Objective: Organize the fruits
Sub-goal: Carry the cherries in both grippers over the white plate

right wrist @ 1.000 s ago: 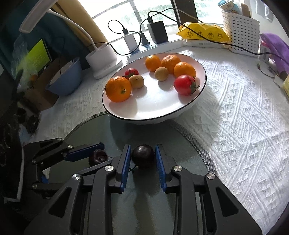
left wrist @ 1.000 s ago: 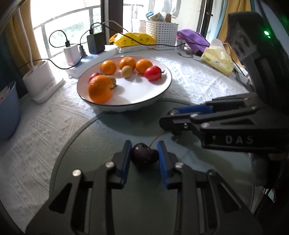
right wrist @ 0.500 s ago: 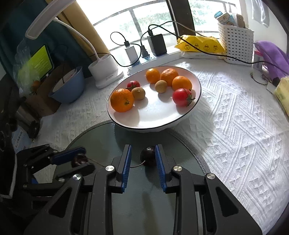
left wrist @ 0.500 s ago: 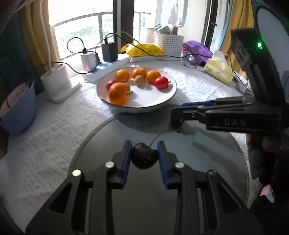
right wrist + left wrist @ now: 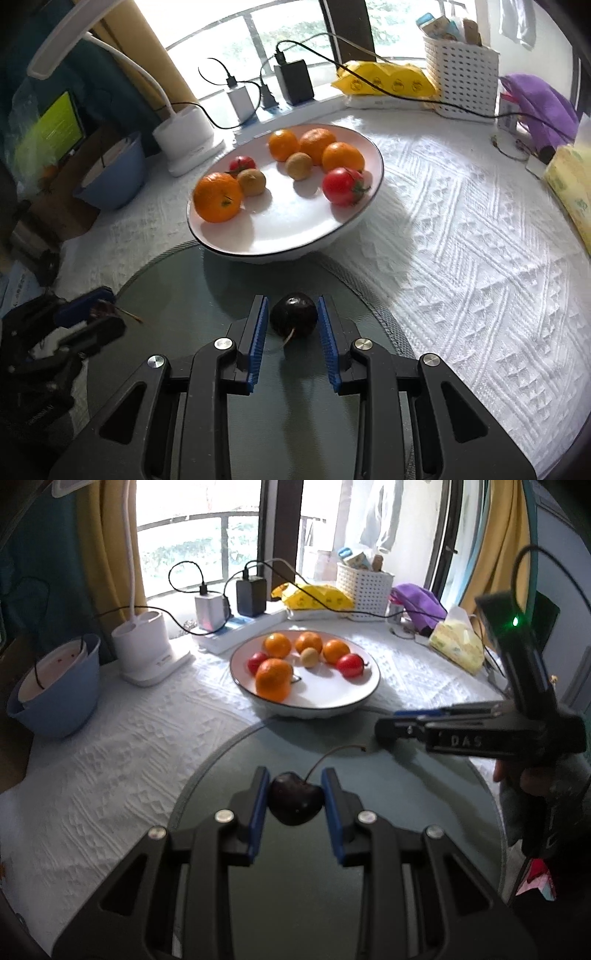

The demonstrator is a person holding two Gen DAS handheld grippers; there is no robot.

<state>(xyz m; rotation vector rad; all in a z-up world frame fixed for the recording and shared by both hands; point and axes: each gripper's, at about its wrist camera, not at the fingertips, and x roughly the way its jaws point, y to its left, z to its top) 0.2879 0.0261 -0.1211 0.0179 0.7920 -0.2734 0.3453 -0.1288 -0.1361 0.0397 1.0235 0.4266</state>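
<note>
My left gripper is shut on a dark cherry with a long stem, held above the round glass disc. My right gripper is shut on a second dark cherry, also above the disc. A white plate beyond the disc holds several oranges, two red tomatoes and small brown fruits; it also shows in the right wrist view. The right gripper shows side-on in the left wrist view, its cherry hidden. The left gripper shows at the left edge of the right wrist view.
A white lamp base, a blue bowl, chargers with cables, a yellow packet, a white basket, purple cloth and a tissue pack ring the white tablecloth.
Both grippers have lifted and pulled back from the plate, each still holding its cherry. The two grippers have moved apart.
</note>
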